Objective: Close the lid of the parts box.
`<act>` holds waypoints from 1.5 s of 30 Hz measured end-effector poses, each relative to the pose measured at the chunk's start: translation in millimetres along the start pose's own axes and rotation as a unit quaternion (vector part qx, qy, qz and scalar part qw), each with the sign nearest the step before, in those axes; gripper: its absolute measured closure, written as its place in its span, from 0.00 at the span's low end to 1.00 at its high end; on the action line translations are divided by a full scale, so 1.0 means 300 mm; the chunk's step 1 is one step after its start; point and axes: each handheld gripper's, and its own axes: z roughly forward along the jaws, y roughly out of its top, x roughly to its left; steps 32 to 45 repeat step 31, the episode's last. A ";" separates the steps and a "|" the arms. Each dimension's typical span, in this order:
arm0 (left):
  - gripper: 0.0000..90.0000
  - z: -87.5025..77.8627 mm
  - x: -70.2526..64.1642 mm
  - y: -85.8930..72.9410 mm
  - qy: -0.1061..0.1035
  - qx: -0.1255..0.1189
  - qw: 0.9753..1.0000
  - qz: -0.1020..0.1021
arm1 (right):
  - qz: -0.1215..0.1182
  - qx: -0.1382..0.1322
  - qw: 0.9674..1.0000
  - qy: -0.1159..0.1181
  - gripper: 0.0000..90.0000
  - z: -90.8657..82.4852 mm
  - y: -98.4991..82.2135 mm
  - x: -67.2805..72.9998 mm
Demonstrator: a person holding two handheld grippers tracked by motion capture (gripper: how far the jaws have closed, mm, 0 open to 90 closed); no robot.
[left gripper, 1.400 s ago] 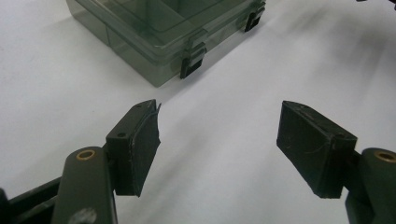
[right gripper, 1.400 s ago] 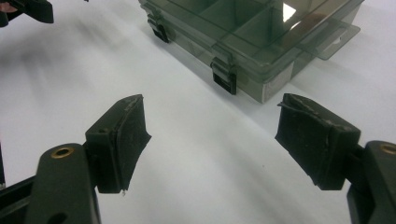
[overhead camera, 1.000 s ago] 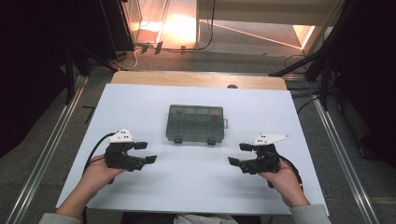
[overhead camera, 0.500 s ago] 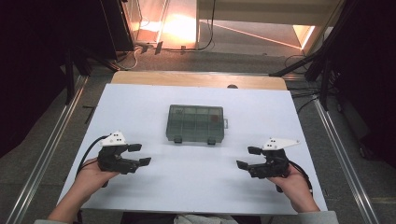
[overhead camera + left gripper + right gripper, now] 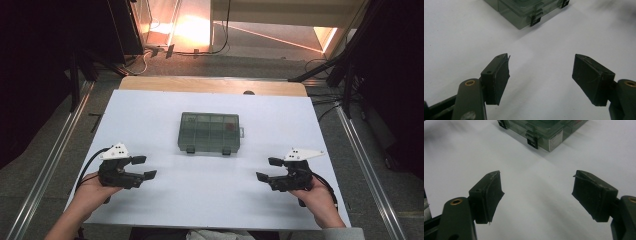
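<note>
Claws (image 5: 142, 167) (image 5: 265, 169) agape, apart over white tabletop (image 5: 210, 195); dim room.

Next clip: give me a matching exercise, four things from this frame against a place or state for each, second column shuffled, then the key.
Things:
1. compartment box
2. left gripper
3. right gripper
4. box latches

Places or states:
A. open, near the table's left front
B. black, on the box's near side
C. shut, mid-table
D. open, near the table's right front

Pairs: 1-C, 2-A, 3-D, 4-B
</note>
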 end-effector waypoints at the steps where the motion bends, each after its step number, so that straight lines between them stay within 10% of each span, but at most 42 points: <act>1: 0.32 0.001 0.002 0.000 -0.002 0.001 1.000 0.001 | 0.000 -0.001 1.000 0.000 0.27 0.001 0.001 0.001; 45: 0.32 0.011 0.003 0.002 0.001 0.007 1.000 0.005 | -0.008 0.013 1.000 0.005 0.27 0.018 0.001 -0.001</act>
